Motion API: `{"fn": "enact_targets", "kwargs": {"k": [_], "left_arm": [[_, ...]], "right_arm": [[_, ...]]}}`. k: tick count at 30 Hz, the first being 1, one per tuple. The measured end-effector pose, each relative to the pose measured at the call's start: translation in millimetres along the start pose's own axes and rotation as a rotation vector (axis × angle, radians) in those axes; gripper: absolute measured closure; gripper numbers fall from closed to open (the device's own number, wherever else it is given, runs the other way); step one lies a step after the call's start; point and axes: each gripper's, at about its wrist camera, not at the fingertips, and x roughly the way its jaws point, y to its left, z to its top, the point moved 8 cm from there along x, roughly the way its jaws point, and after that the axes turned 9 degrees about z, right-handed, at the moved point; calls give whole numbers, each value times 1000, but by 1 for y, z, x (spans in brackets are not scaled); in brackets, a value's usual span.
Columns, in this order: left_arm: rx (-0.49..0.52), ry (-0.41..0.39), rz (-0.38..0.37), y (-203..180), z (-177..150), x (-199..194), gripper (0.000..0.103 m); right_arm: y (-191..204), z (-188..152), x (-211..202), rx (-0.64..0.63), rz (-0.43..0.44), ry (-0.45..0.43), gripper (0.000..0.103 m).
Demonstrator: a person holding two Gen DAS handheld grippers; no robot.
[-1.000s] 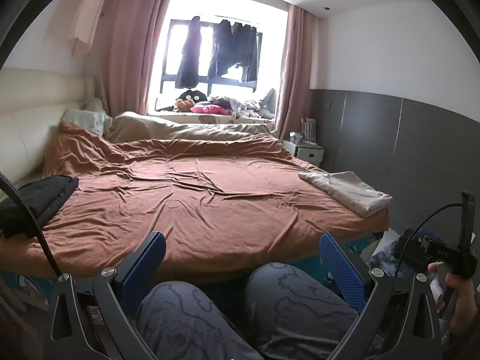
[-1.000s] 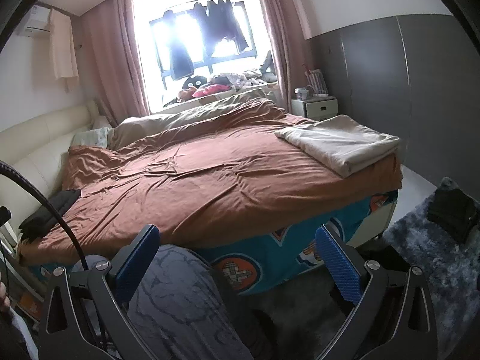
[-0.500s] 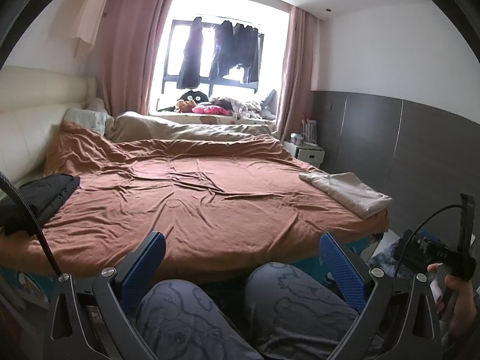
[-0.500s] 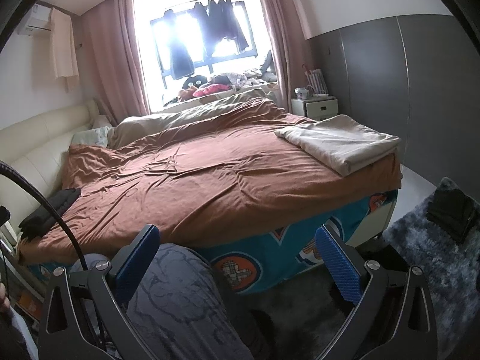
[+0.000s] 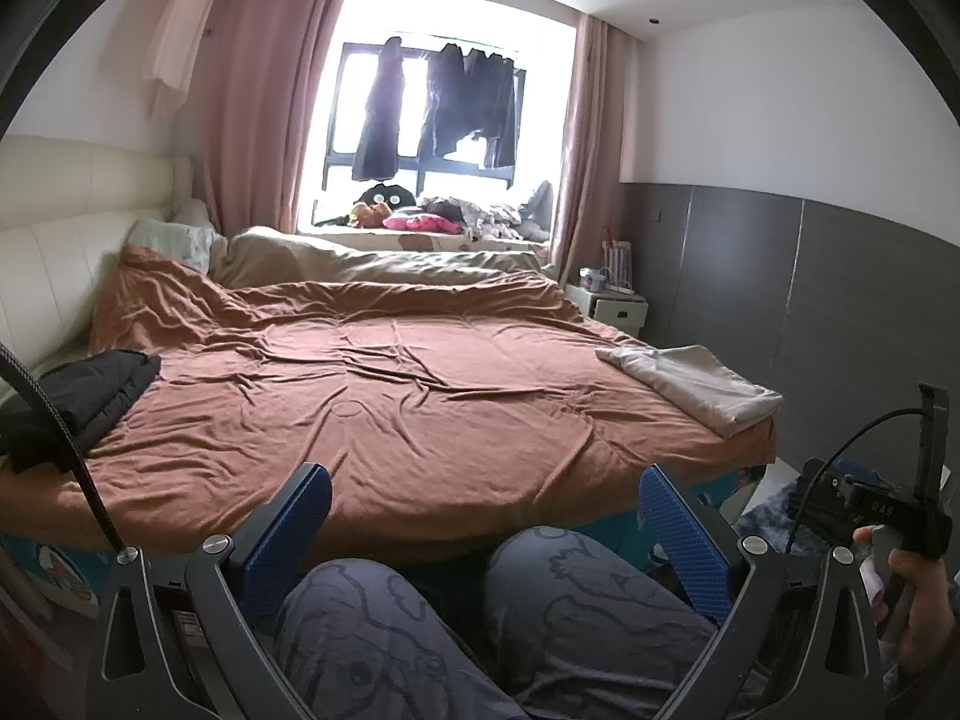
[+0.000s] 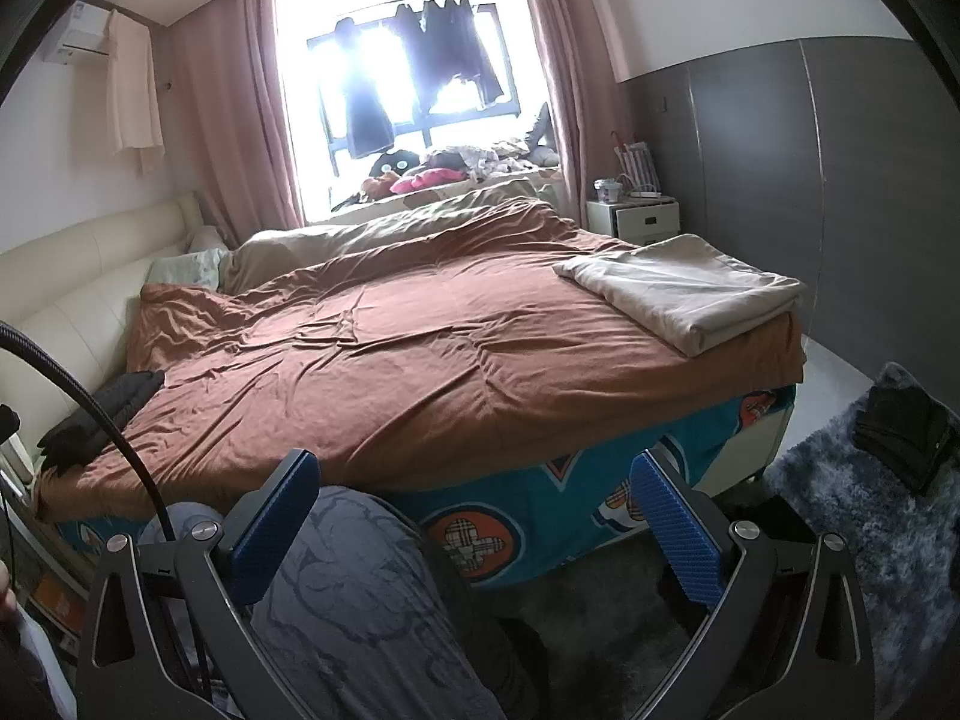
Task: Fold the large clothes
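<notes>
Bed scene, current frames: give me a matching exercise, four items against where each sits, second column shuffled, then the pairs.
Items:
1. beige folded cloth
2. black garment
3. plush toys
4. white nightstand

Places:
A. window sill
B. bed's left edge, near the headboard
C. beside the bed, against the grey wall
D. bed's right corner

Pairs: 1-D, 2-B, 3-A, 4-C

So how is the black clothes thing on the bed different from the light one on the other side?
The black garment lies bunched and lumpy near the headboard side, while the beige cloth is folded into a neat flat rectangle at the opposite corner. The black garment looks thick and puffy; the beige cloth looks thin and smooth. Both rest on the brown bedspread, and neither gripper touches them.
</notes>
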Motion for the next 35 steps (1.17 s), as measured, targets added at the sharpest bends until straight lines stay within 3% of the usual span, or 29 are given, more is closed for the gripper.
{"fn": "enact_targets", "kwargs": {"k": [35], "left_arm": [[20, -28, -8, -7, -1, -9, 0]], "right_arm": [[-10, 3, -1, 11, 13, 6, 0]]}}
